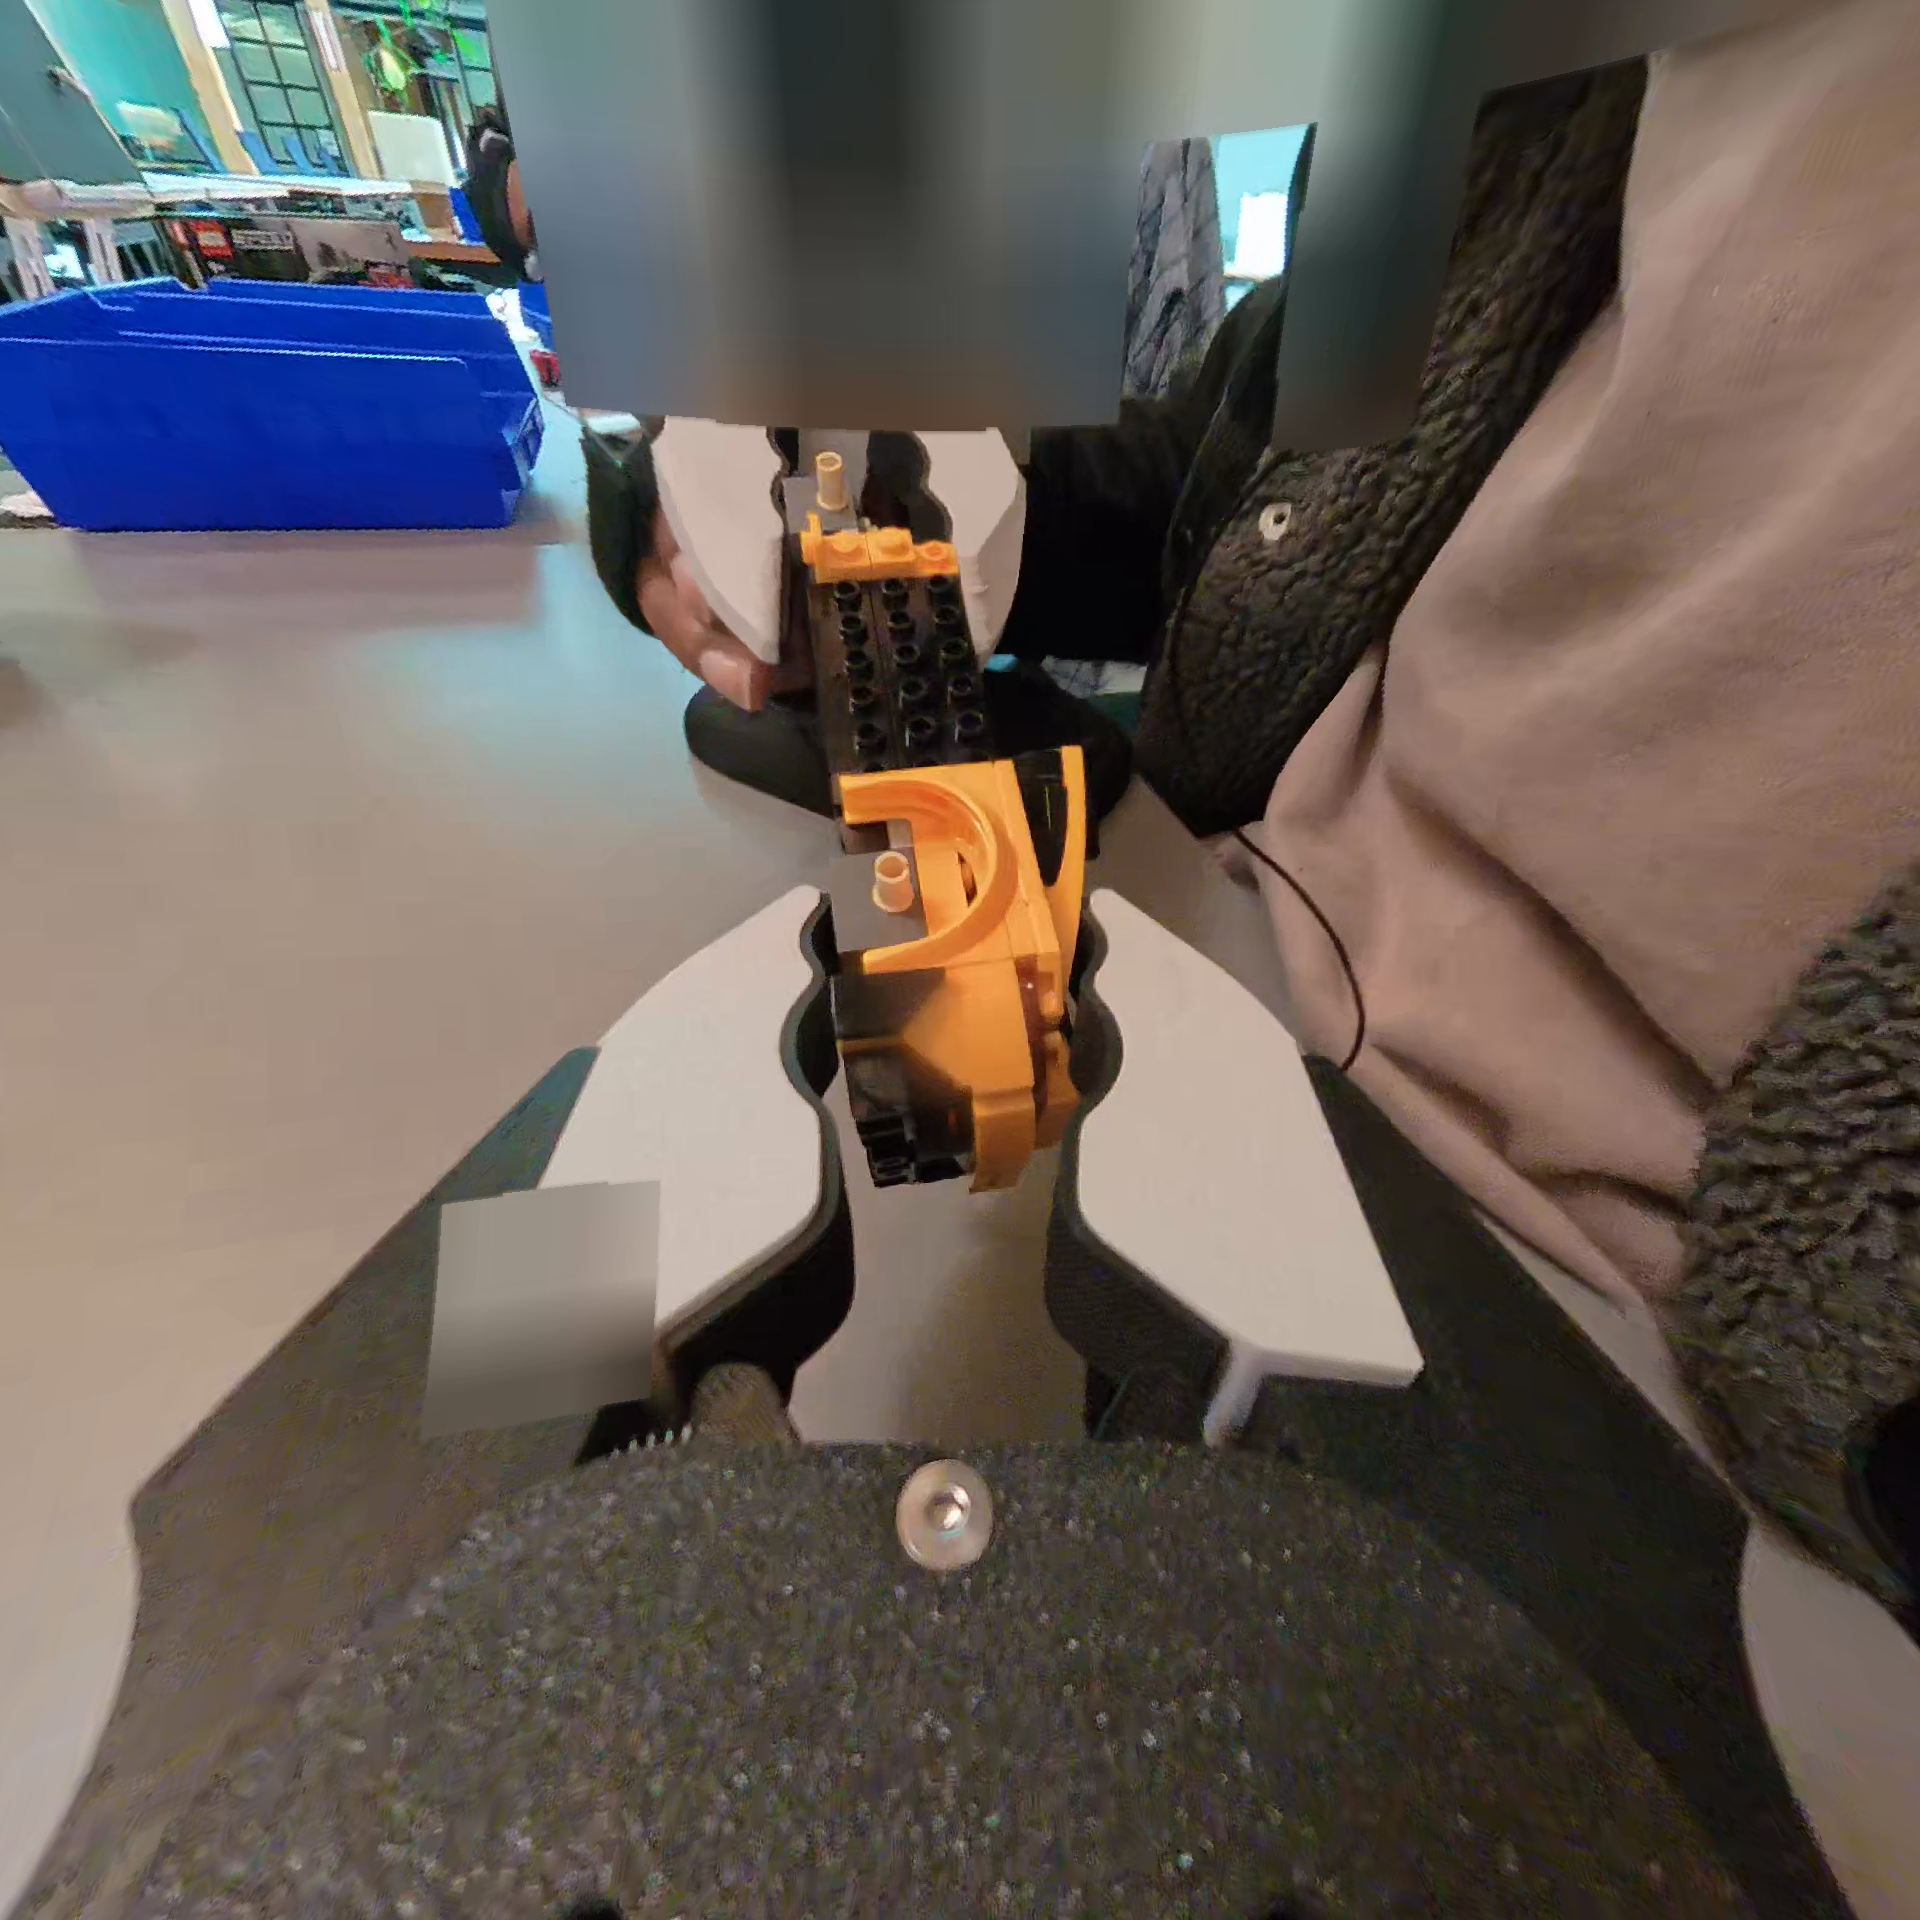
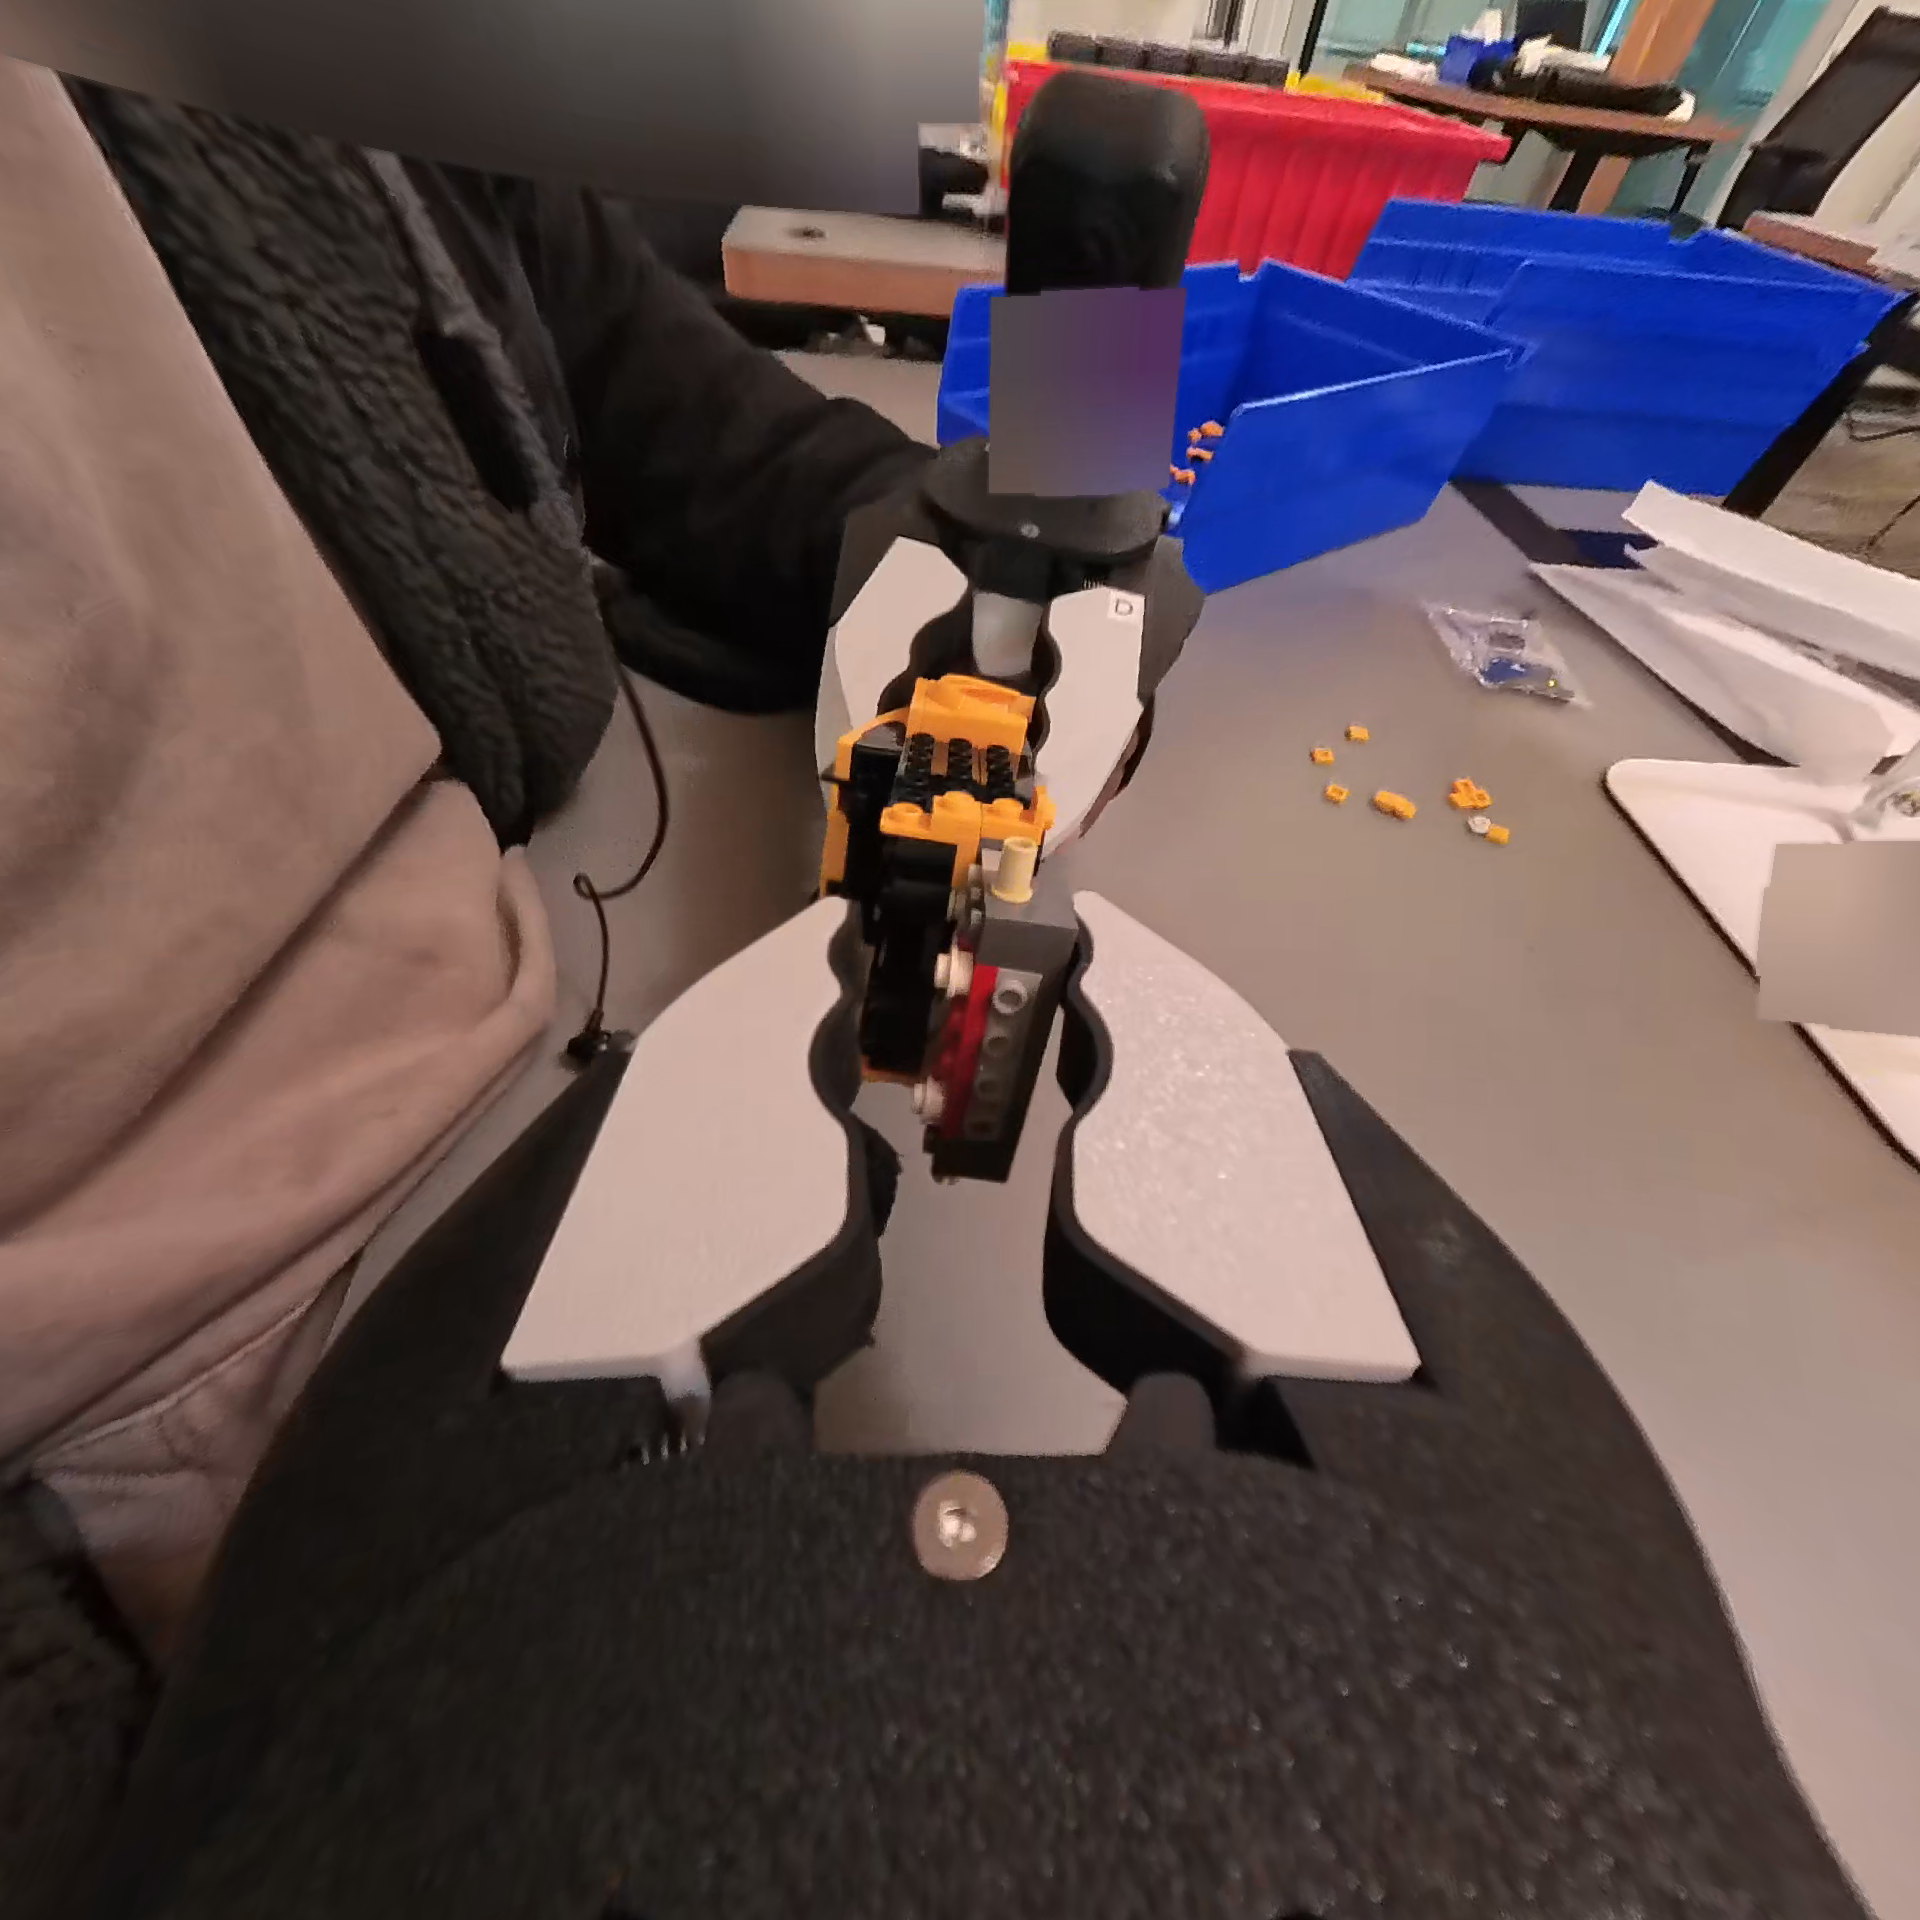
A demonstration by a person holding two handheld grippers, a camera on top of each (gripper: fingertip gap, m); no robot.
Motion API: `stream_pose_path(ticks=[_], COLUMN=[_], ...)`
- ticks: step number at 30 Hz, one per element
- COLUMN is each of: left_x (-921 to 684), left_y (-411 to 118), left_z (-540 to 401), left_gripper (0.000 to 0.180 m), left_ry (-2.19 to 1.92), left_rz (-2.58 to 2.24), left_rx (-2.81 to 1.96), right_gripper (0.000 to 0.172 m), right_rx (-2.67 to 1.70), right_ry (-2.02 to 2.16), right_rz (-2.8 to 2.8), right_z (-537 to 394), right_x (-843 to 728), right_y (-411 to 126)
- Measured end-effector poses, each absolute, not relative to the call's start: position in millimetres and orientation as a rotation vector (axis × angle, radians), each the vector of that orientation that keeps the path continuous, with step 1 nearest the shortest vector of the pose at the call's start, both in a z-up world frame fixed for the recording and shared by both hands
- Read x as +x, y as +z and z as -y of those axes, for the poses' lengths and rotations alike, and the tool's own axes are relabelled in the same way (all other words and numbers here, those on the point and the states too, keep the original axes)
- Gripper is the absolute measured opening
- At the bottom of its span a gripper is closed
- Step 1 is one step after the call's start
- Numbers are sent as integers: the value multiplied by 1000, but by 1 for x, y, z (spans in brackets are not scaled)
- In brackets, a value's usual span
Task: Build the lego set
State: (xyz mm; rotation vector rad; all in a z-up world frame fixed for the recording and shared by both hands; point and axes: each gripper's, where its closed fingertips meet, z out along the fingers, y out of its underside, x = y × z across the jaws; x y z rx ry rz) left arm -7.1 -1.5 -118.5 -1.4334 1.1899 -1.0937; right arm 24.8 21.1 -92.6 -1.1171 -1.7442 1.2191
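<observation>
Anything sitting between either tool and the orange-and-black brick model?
Nothing visible. The left tool is clamped directly on the orange-and-black brick model at its orange arched end, and the right tool on the opposite end, at the grey and red bricks. Loose small orange bricks lie off to the side on the grey table.

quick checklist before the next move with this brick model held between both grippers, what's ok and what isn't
1. Left gripper grip on the orange and black brick model: ok, both fingers press its sides.
2. Right gripper grip on the model's other end: ok, closed on the black and grey part.
3. Model off the table: ok, held in the air between the two grippers.
4. Tan pin on the grey brick: ok, standing free of the fingers.
5. Loose orange pieces on the table: ok, well to the side.
6. Joints inside the model fully seated: cannot tell.
</observation>
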Motion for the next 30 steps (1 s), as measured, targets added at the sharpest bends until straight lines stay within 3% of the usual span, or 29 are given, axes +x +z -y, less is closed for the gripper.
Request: stream_pose_path(ticks=[30], left_x=[-8], left_y=[-106], left_z=[3], left_gripper=[42], left_ry=[-1294], left_rz=[-1086], left_rx=[-1430], right_gripper=[32], right_rx=[-1164], right_ry=[1352], right_rz=[1596], right_z=[-23], right_x=[19], right_y=[-78])
